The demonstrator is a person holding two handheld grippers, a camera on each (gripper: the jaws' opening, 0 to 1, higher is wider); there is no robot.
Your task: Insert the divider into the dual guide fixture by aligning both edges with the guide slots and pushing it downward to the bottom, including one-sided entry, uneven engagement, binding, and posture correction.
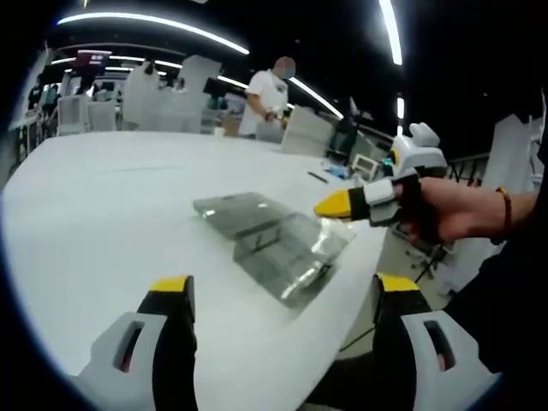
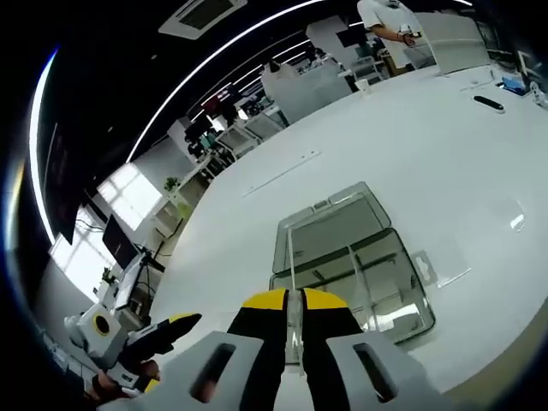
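On the white table (image 1: 103, 205) lies a clear plastic fixture (image 1: 274, 240) made of two flat trays side by side, near the table's edge, with nothing else close around it; farther back on the table sit a dark pen-like object (image 2: 488, 102) and some small items too blurred to name. Behind the table a person in a white shirt (image 1: 265, 94) stands among white partitions. The right gripper (image 2: 294, 321) has its yellow-tipped jaws clenched on a thin clear divider (image 2: 291, 265), held upright on edge above the near tray of the fixture (its lower edge is hard to trace against the clear plastic, so I cannot tell whether it sits in a slot). A hand (image 1: 454, 210) grips that tool from the side. The left gripper (image 1: 282, 287) hovers low over the table edge, jaws spread wide apart and holding nothing.
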